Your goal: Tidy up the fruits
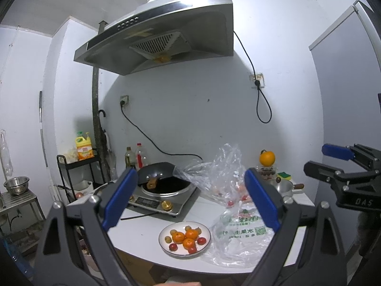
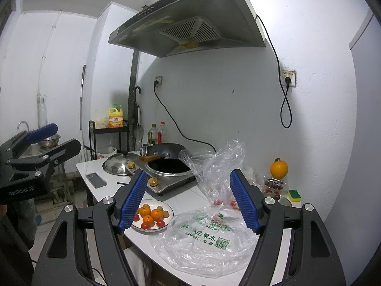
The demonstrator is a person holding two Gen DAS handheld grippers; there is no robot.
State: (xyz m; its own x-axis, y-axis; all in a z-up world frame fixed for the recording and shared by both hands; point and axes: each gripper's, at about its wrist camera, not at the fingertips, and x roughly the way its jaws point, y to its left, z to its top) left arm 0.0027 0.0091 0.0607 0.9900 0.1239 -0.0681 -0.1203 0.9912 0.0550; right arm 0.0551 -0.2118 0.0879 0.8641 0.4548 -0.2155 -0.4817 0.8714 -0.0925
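On white counter: plate [image 1: 164, 243] of fruit beside plastic bag [image 1: 238, 240], possibly holding tomatoes | both hand-held grippers apart, empty

Fruit on plate, bags beside it

You've got a white plate [image 1: 184, 252] near the counter's front edge w/ mandarins [image 1: 192, 234], small red fruits [image 1: 201, 240] & pale green ones; crumpled clear plastic bags [image 2: 209, 236] lie just right of it, more red fruit inside.
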